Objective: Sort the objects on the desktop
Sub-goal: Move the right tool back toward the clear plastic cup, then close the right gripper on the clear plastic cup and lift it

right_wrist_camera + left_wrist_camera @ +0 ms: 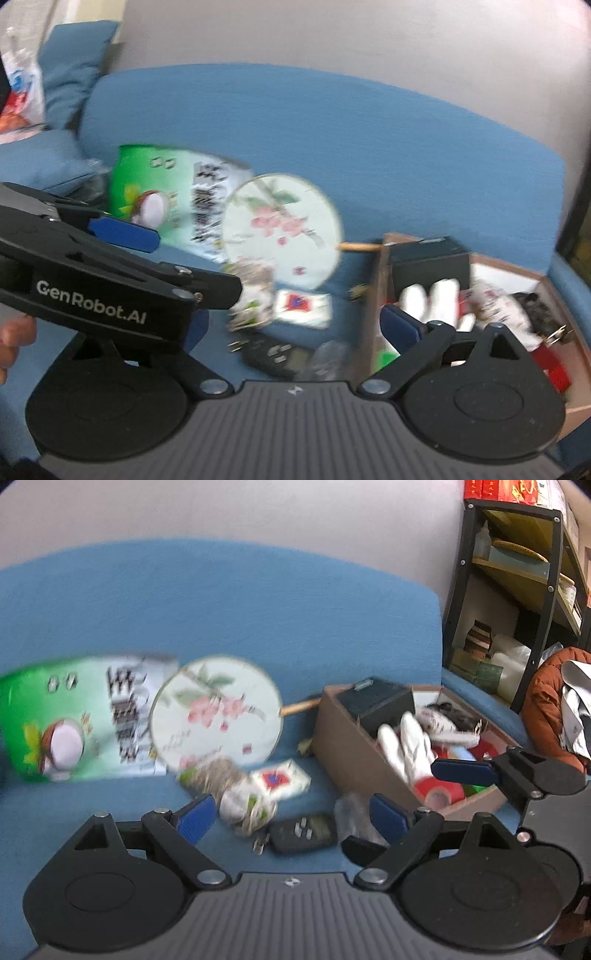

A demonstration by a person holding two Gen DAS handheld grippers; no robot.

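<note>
Your left tongs (291,812) stood wide apart with nothing clamped, both blue pads clear of the clutter. Your right tongs (295,325) were also spread wide and empty; only 1 of their pads (400,325) showed in their own view, the other hidden behind the left tool, which crossed in front.

Just ahead of the left tongs, between the pads, lay 1 dark remote (304,833) and 1 crumpled floral packet (245,805). Slightly beyond sat 1 small white packet with a red mark (282,780). Farther ahead and to the left you had 1 round painted fan (216,712) with its wooden handle pointing right, partly overlapping 1 green snack bag (74,720).

To the right of the left tongs, and right in front of the right tongs, stood 1 cardboard box (347,753), already holding 1 black box (380,701), 1 white glove (406,746), 1 red tape roll (439,792) and other items too blurred to count. Everything rested on 1 blue sofa (221,609).
</note>
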